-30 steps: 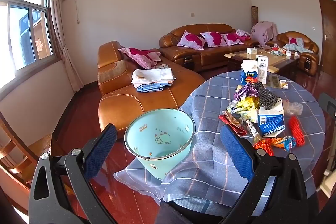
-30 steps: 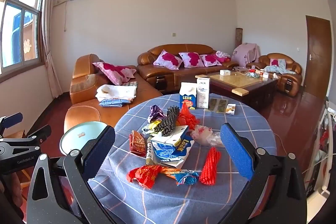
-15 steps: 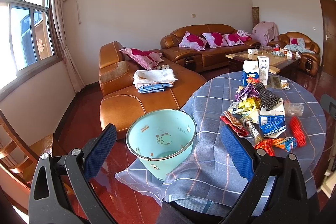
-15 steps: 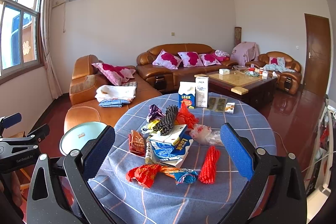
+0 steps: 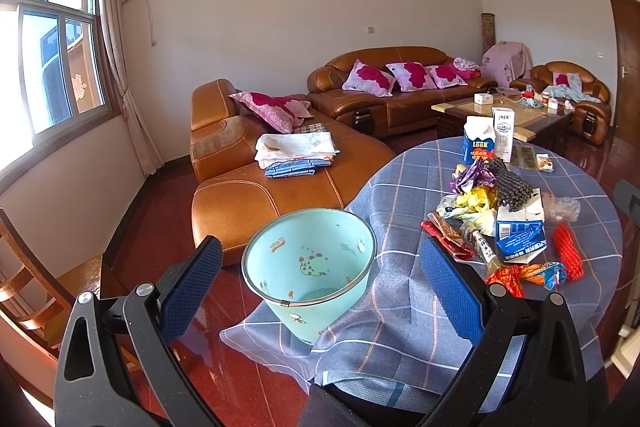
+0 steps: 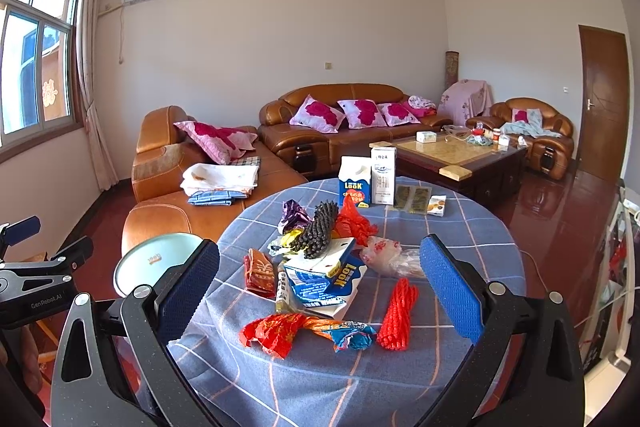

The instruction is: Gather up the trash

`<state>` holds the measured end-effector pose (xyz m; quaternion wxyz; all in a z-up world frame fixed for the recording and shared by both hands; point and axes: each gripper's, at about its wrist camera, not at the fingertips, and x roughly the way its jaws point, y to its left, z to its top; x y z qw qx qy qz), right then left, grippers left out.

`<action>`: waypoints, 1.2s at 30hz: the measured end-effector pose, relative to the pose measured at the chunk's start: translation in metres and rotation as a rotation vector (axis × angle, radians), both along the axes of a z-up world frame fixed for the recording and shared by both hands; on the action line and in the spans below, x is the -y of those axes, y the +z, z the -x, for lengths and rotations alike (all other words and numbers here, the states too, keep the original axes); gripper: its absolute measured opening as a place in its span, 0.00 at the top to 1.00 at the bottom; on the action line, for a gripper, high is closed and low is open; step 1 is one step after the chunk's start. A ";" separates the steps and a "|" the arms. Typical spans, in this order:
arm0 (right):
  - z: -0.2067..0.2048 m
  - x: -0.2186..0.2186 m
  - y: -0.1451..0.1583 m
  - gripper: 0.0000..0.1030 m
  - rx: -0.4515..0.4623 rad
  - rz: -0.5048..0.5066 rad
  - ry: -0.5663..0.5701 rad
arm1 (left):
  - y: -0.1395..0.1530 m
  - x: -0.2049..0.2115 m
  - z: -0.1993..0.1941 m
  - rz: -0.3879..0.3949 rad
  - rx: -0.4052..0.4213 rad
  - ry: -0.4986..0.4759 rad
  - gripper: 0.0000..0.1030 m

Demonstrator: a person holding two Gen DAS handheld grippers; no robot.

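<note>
A pale blue bin (image 5: 308, 267) stands on the floor at the left edge of a round table with a blue checked cloth (image 5: 404, 195); its rim also shows in the right wrist view (image 6: 152, 263). Trash lies on the table: a red-orange wrapper (image 6: 288, 331), a red net roll (image 6: 396, 315), a flattened blue-white carton (image 6: 324, 275), a dark cone-like piece (image 6: 318, 231), a clear bag (image 6: 386, 255). My left gripper (image 5: 320, 285) is open and empty just above the bin. My right gripper (image 6: 320, 285) is open and empty above the near trash.
Two upright cartons (image 6: 366, 181) and small packets (image 6: 436, 205) stand at the table's far side. Brown leather sofas (image 6: 224, 179) with pink cushions and a coffee table (image 6: 452, 155) lie beyond. A wooden chair (image 5: 28, 291) is at the left. The floor is glossy red.
Both views have shifted only slightly; the left gripper has drifted a little over the bin. Both grippers stay open and empty.
</note>
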<state>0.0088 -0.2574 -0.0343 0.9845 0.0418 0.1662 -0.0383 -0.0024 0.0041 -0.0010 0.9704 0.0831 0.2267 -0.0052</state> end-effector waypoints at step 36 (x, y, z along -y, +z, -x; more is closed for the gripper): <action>-0.001 0.001 0.002 0.04 0.008 -0.005 -0.004 | 0.002 -0.005 -0.003 -0.003 -0.002 0.013 0.06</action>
